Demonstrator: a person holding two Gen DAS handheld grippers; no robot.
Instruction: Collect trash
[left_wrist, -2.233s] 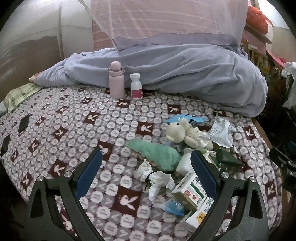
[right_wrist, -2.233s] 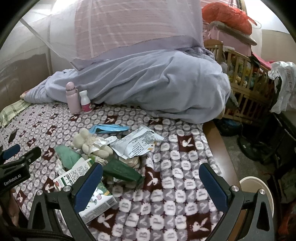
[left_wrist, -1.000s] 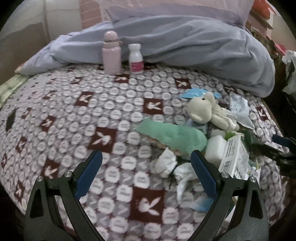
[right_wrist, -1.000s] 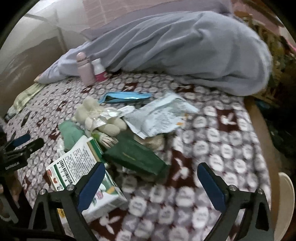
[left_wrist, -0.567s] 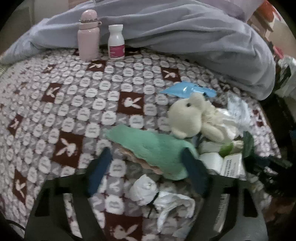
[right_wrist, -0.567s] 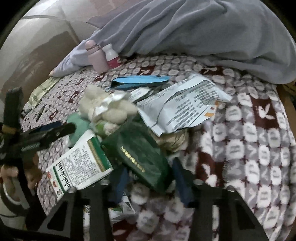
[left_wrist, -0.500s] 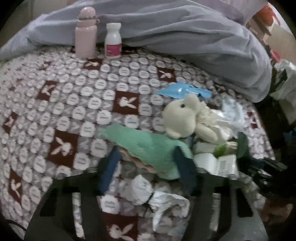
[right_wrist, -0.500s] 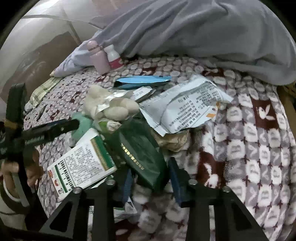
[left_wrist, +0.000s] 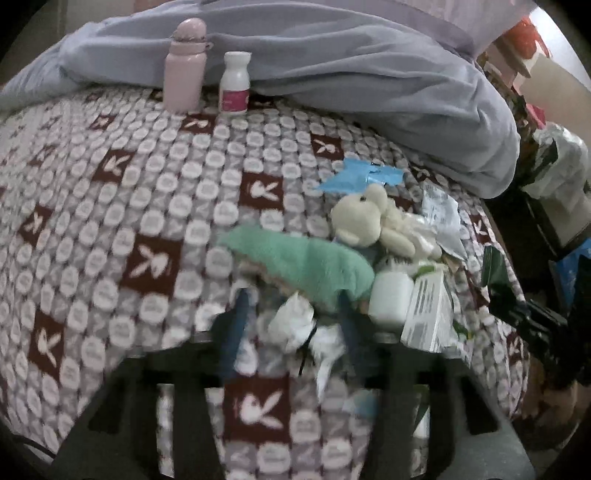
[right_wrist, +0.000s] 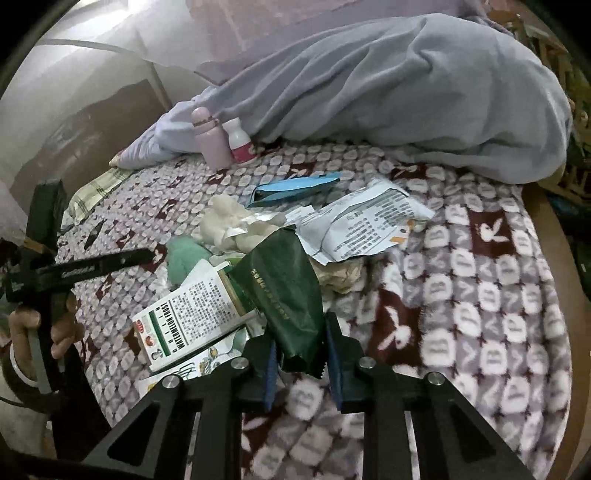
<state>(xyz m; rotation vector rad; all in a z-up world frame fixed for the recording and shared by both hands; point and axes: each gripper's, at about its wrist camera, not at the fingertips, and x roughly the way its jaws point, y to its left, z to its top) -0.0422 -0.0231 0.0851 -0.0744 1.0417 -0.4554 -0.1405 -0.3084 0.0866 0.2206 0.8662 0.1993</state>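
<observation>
A heap of trash lies on the patterned bedspread (left_wrist: 110, 206). In the right wrist view my right gripper (right_wrist: 300, 363) has its fingers on either side of the near end of a dark green packet (right_wrist: 286, 288), half closed around it. Beside it lie a white medicine box (right_wrist: 192, 310), a printed white wrapper (right_wrist: 362, 221) and a blue wrapper (right_wrist: 295, 186). In the left wrist view my left gripper (left_wrist: 291, 325) is partly closed around crumpled white tissue (left_wrist: 291, 321), blurred, just below a green plush (left_wrist: 306, 266).
A cream plush toy (left_wrist: 369, 221) lies in the heap. A pink bottle (left_wrist: 184, 66) and a white bottle (left_wrist: 234, 83) stand at the back against a bunched lilac duvet (left_wrist: 369, 74). The bed's wooden edge (right_wrist: 554, 229) runs along the right.
Both grippers have moved down into the heap and narrowed from wide open: the right around the green packet, the left around the tissue.
</observation>
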